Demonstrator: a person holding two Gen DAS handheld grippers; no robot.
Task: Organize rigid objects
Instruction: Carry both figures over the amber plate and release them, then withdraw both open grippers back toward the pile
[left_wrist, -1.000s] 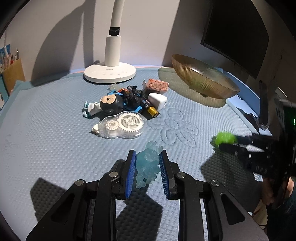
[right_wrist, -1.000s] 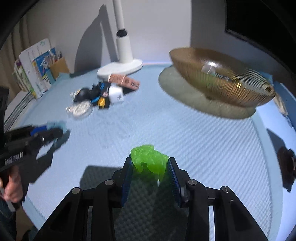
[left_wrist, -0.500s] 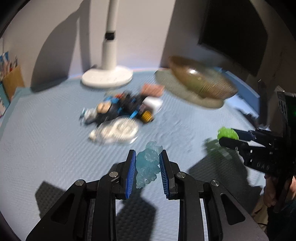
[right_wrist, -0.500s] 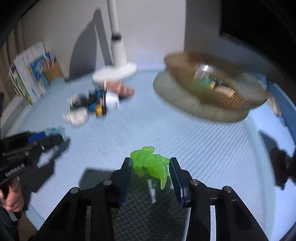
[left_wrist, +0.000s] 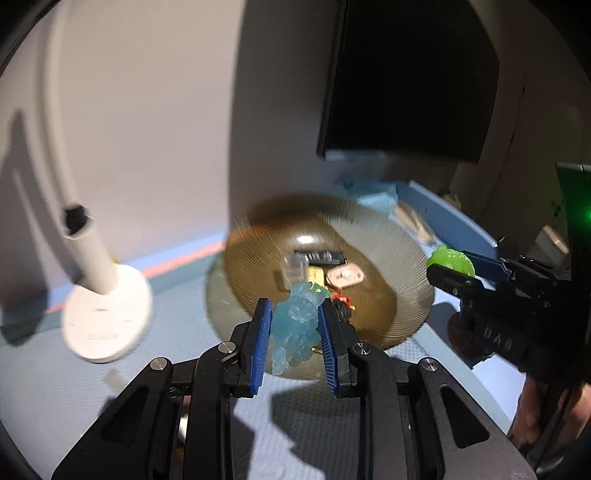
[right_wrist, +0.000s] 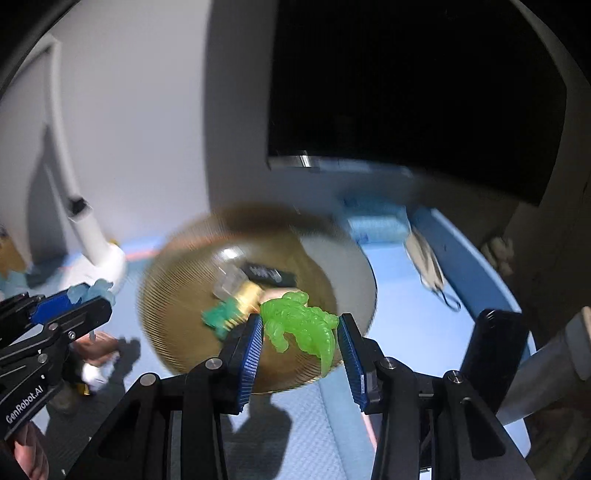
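My left gripper (left_wrist: 294, 325) is shut on a translucent pale-blue toy figure (left_wrist: 297, 325), held in the air just in front of the amber ribbed glass bowl (left_wrist: 399, 280). My right gripper (right_wrist: 300, 332) is shut on a bright green toy crocodile (right_wrist: 301, 323), hanging over the near edge of the same bowl (right_wrist: 166, 295). In the bowl lie several small items: a black block (left_wrist: 321, 257), a clear piece, a yellow piece and a pinkish one. Each gripper shows in the other's view: the right one (left_wrist: 452, 264) at the bowl's right side, the left one (right_wrist: 86, 297) at its left.
A white desk lamp, with its round base (left_wrist: 105, 321) and stem, stands left of the bowl on the blue textured mat (left_wrist: 295, 424). A dark monitor (left_wrist: 406, 81) hangs behind. A few small objects (right_wrist: 92, 365) lie on the mat under the left gripper. Both views are motion-blurred.
Both grippers have risen and swung toward the bowl with their toys still held. The pile of objects on the mat has dropped out of the left wrist view; the bowl now fills the middle.
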